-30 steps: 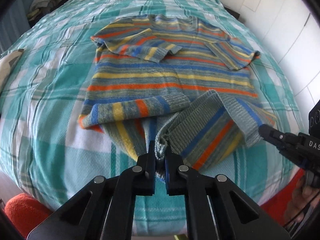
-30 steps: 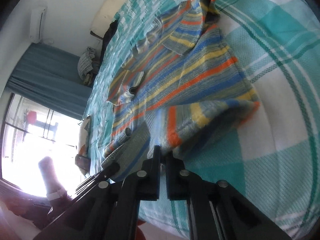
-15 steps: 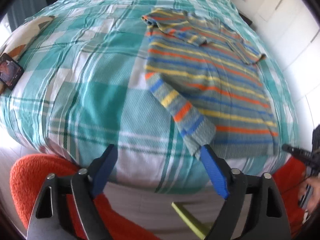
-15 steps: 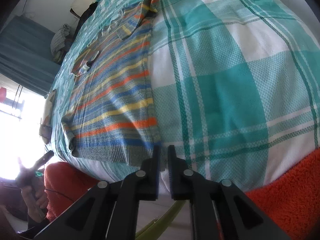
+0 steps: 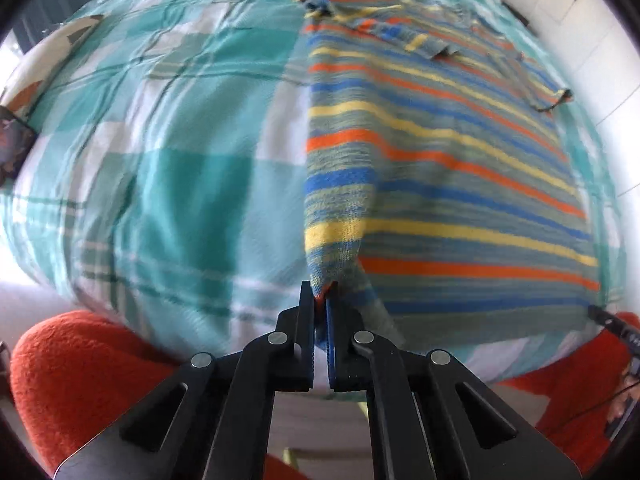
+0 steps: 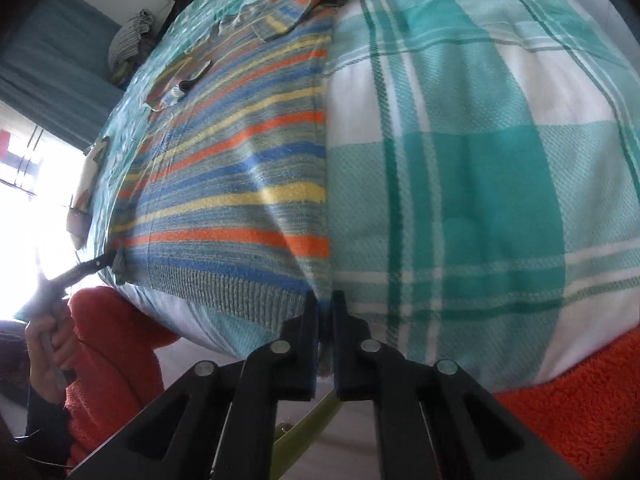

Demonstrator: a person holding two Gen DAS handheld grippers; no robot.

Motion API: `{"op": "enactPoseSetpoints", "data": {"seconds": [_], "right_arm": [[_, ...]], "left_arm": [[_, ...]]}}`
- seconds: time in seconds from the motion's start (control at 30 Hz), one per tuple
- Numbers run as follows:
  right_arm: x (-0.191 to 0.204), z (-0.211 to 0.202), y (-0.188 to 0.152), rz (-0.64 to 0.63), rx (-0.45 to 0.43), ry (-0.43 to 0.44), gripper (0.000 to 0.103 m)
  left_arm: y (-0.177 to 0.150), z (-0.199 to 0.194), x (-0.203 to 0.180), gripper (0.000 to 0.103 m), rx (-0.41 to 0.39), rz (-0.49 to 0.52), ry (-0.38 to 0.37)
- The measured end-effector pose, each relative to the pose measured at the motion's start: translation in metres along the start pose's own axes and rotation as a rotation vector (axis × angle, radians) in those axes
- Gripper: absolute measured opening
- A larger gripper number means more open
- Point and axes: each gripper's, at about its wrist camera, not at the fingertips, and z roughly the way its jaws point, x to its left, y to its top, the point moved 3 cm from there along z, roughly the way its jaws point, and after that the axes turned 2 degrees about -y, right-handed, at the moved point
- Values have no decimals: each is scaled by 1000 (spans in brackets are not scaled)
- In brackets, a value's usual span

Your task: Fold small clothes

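A small striped sweater (image 5: 460,168), grey with blue, yellow and orange bands, lies flat on the bed with its hem at the near edge. My left gripper (image 5: 321,300) is shut on the near left hem corner, where a narrow strip of the side is folded over. My right gripper (image 6: 326,300) is shut on the near right hem corner of the sweater (image 6: 240,184). The sleeves lie folded over the chest at the far end. The left gripper also shows at the far left of the right wrist view (image 6: 100,262).
The bed has a teal and white plaid cover (image 5: 172,184) that rounds off at the near edge. An orange fleece cloth (image 5: 80,368) lies below the bed edge. A dark phone (image 5: 12,140) sits at the far left. Folded clothes (image 6: 130,36) lie near the curtain.
The lifted hem was laid back flat. My left gripper opened half a second ago, moved left, then shut on the left hem corner. My right gripper stayed shut at the right corner.
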Motion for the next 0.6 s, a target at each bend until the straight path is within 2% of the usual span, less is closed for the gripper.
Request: {"op": "enactPoseSetpoints", "data": {"seconds": [0.03,0.1,0.2,0.33,0.4,0.47,0.5,0.53,0.6], "right_arm": [[0,7,1,4,12,-9,5],[1,20,4,1,35,-40,5],[1,26,10,-3,45,-58,5],[-3,22,10,18,43,-43,5],[-1,17,7,31,47,-30,15],[-2,5,7,20,45,-64,34],[-1,-5,11,-9,25,-95,37],[0,-17,18,-53,-3,-146,42],[9,-36,42,-164,-73,-234,48]], "left_arm": [[-3,7,10,2,17,-10,16],[-6,16,20,2,38,-42,-9],[-6,7,13,3,6,17,43],[-12,-3,19,3,8,25,72],[-20,-9,28,6,22,31,130],[-25,-24,44,7,9,7,144],[-22,-35,51,12,-15,-2,151],[-16,-44,54,23,-47,3,170],[4,-69,57,38,-134,35,210]]}}
